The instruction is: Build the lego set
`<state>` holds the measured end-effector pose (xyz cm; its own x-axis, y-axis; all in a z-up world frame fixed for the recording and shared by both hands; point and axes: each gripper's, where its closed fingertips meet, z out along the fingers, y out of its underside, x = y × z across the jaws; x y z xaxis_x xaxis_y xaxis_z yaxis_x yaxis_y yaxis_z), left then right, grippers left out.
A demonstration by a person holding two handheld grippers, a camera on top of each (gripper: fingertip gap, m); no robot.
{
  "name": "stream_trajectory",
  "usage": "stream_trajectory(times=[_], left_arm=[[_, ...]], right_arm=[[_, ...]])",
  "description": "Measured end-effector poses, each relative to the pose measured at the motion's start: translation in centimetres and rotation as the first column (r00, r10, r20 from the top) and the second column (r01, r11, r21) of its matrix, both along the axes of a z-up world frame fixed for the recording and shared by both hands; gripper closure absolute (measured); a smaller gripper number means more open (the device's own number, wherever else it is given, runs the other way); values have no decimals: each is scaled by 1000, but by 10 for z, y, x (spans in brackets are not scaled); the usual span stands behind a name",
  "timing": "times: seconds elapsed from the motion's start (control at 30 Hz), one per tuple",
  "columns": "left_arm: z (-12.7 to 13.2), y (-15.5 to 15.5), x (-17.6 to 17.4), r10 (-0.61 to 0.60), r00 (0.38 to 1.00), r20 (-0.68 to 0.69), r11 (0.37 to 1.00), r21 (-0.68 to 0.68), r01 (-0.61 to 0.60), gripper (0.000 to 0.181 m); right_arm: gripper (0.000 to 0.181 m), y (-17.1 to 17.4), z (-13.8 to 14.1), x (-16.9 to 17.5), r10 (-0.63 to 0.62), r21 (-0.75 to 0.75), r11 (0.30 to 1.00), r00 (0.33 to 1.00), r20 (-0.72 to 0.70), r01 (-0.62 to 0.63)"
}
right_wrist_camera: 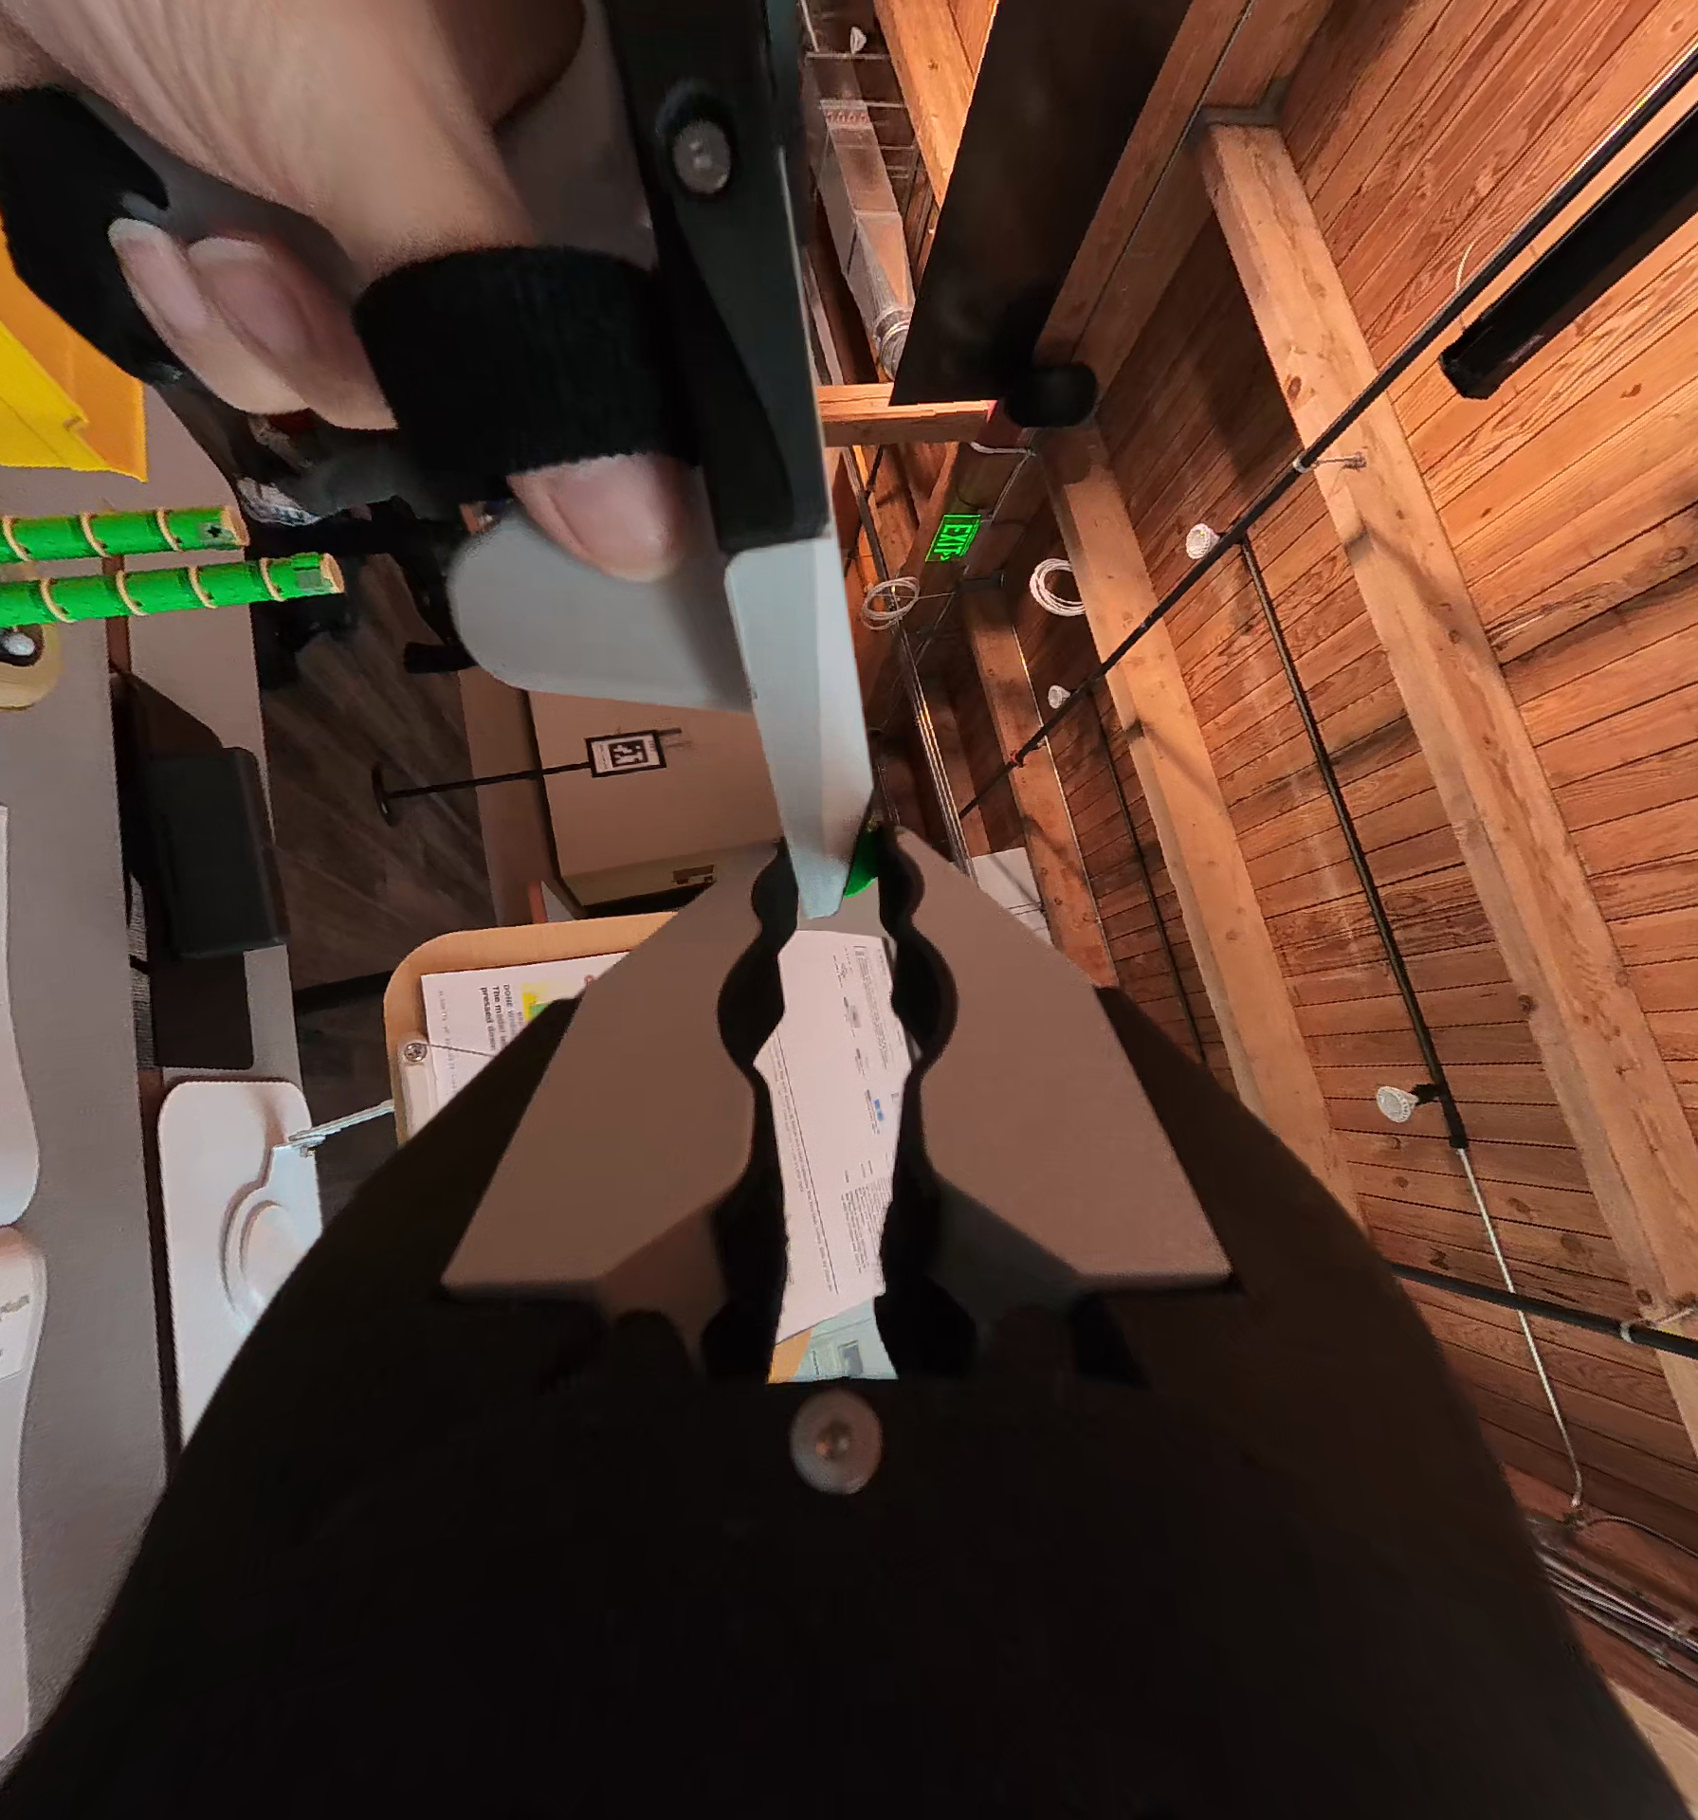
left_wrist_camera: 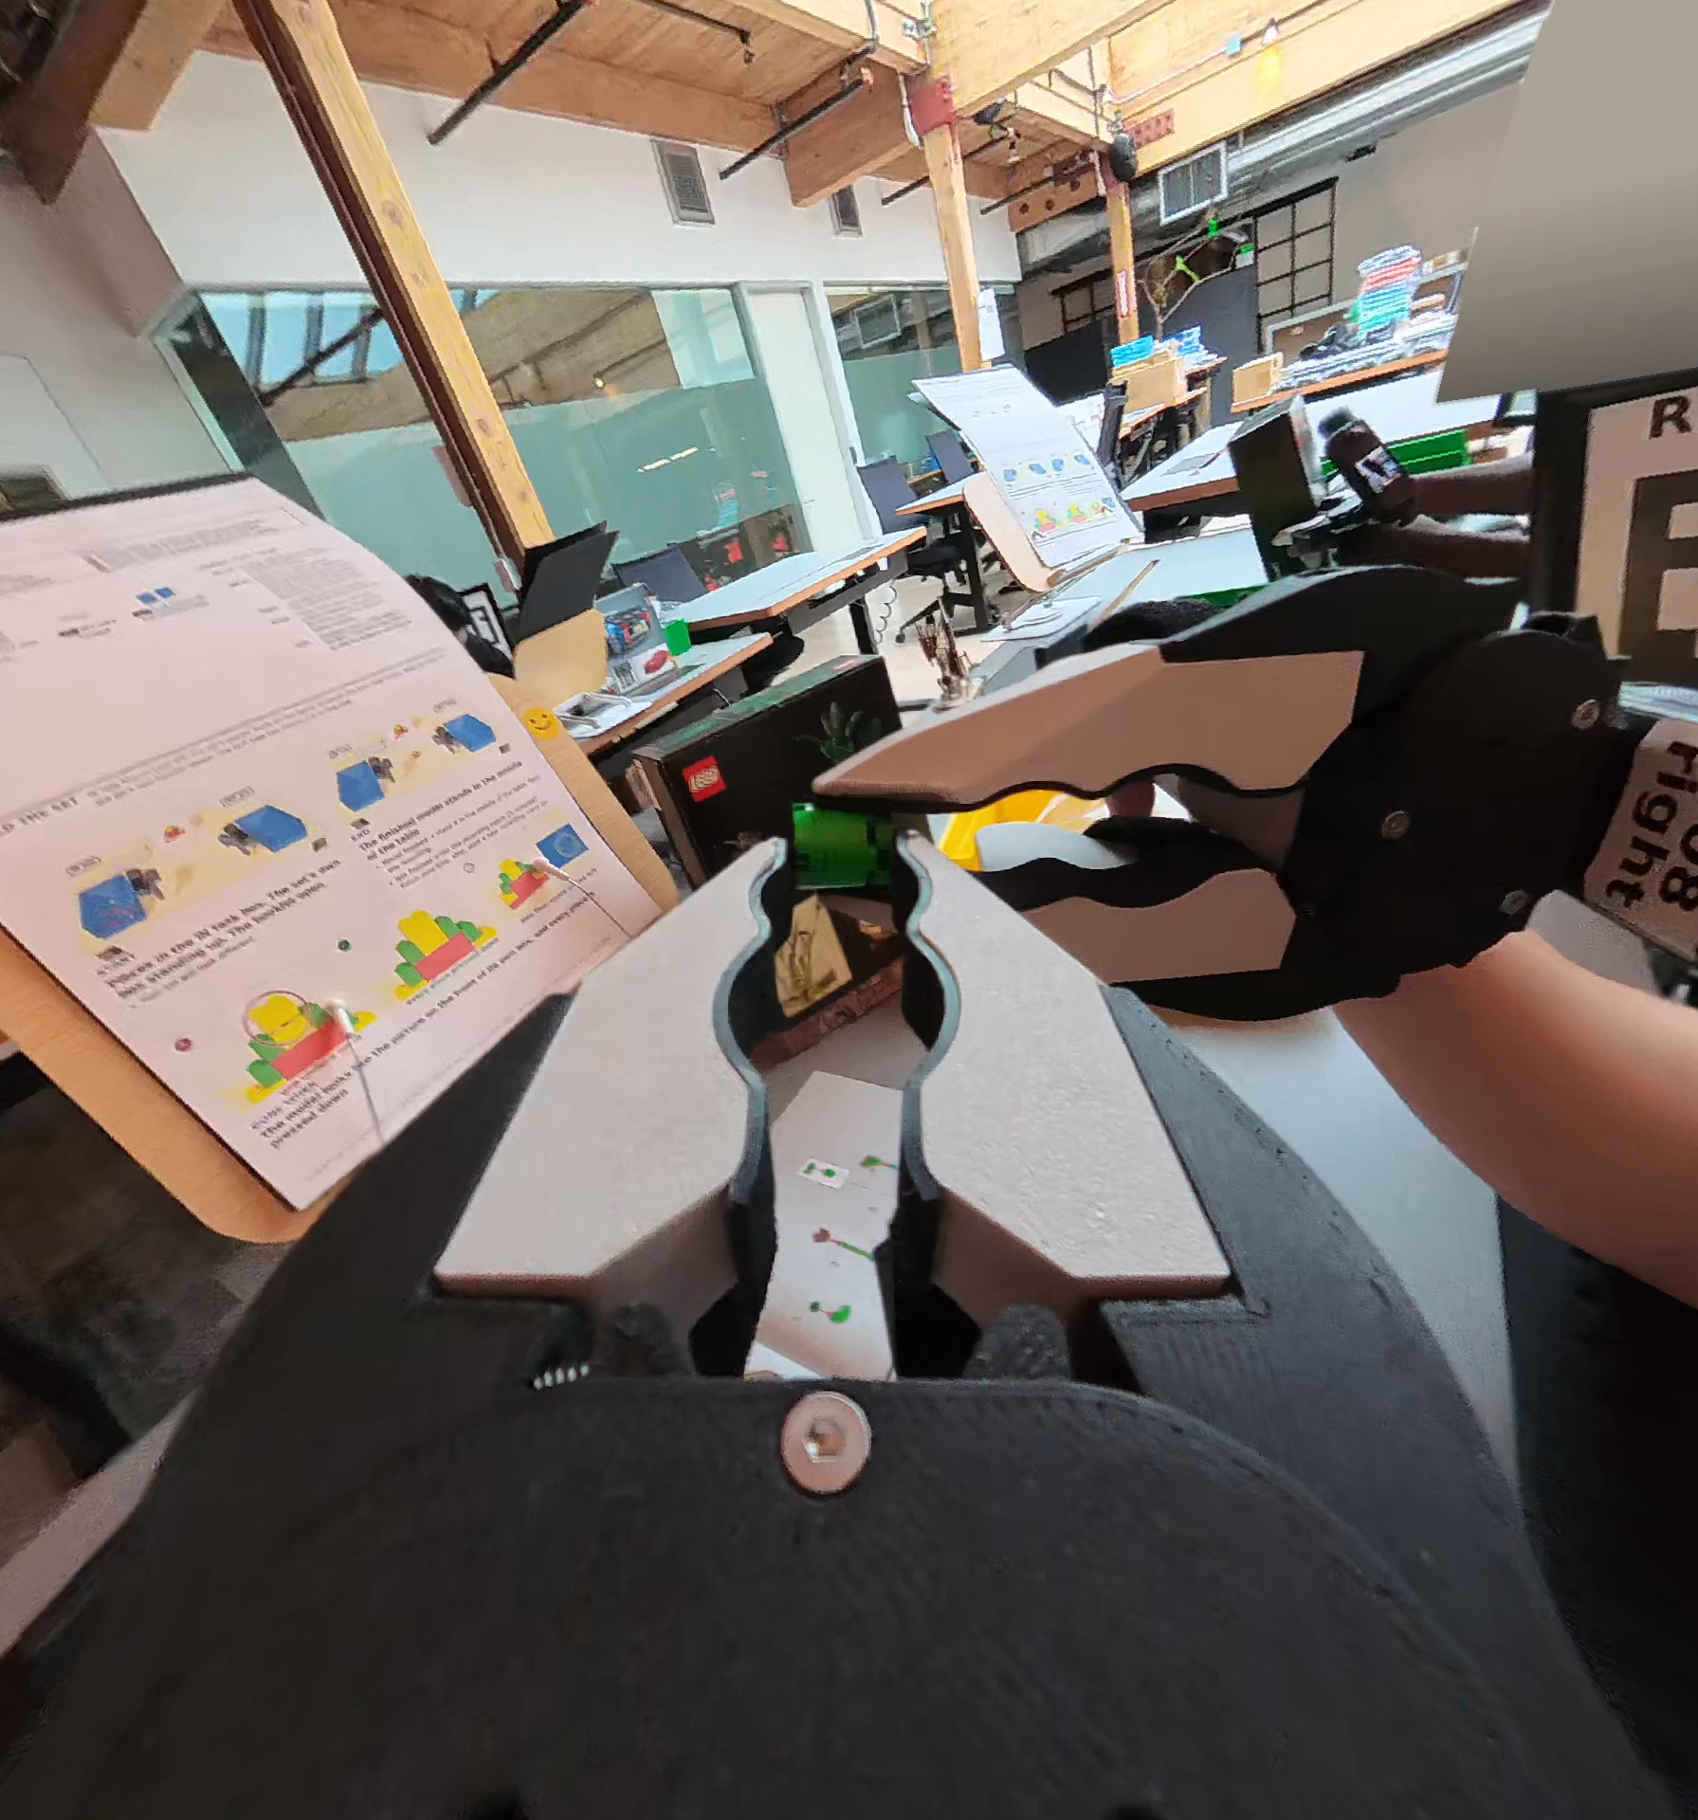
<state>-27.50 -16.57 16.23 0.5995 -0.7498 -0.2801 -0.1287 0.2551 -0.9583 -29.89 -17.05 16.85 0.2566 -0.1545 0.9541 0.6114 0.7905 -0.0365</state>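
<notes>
the left gripper (left_wrist_camera: 840, 852) is clamped on a small green piece (left_wrist_camera: 840, 849), which sits between its tips at the centre of the left wrist view, held up off the table (left_wrist_camera: 1367, 1113). the right gripper (left_wrist_camera: 859, 817) comes in from 3 o'clock in that view. its upper finger tip rests over the green piece, while its lower finger sits well back with a gap between the two. whether it grips the piece i cannot tell. in the right wrist view the right gripper (right_wrist_camera: 830, 872) has its tips straddling a left finger and a sliver of green (right_wrist_camera: 862, 867), not pressed together.

as for progress, two green segmented stalks (right_wrist_camera: 135, 566) lie assembled at 9 o'clock in the right wrist view, so i judge some sub-assemblies done. the model looks far from finished, and the held piece probably needs joining next.

the lego box (left_wrist_camera: 766, 778) stands behind the tips at 12 o'clock, half hidden. the open booklet (left_wrist_camera: 830, 1221) shows only through the gap between the left fingers. the yellow bin (left_wrist_camera: 1007, 817) is mostly covered by the right gripper. the green piece's shape and any studs are hard to make out. an instruction sheet (left_wrist_camera: 234, 788) stands at 9 o'clock.
</notes>
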Motion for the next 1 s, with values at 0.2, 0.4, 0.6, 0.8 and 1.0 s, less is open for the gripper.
stream_trajectory(times=[0.2,0.4,0.6,0.8,1.0], left_arm=[[4,-1,0,69,997,-36,994,89,-65,166],[7,-4,-2,127,990,-64,983,138,-118,167],[6,-4,-1,129,988,-80,982,148,-116,167],[1,8,-12,202,967,-159,944,293,-149,166],[-28,-19,11,-59,942,-332,934,315,170,167]], right_arm=[[166,-2,5,0,-9,62,998,1000,-24,10],[165,-3,8,-1,-12,87,996,999,-41,16],[165,-3,8,0,6,90,996,999,-42,-2],[156,-5,-4,4,193,-183,964,981,-22,-194],[147,-23,-25,24,403,-542,762,915,-29,-353]])
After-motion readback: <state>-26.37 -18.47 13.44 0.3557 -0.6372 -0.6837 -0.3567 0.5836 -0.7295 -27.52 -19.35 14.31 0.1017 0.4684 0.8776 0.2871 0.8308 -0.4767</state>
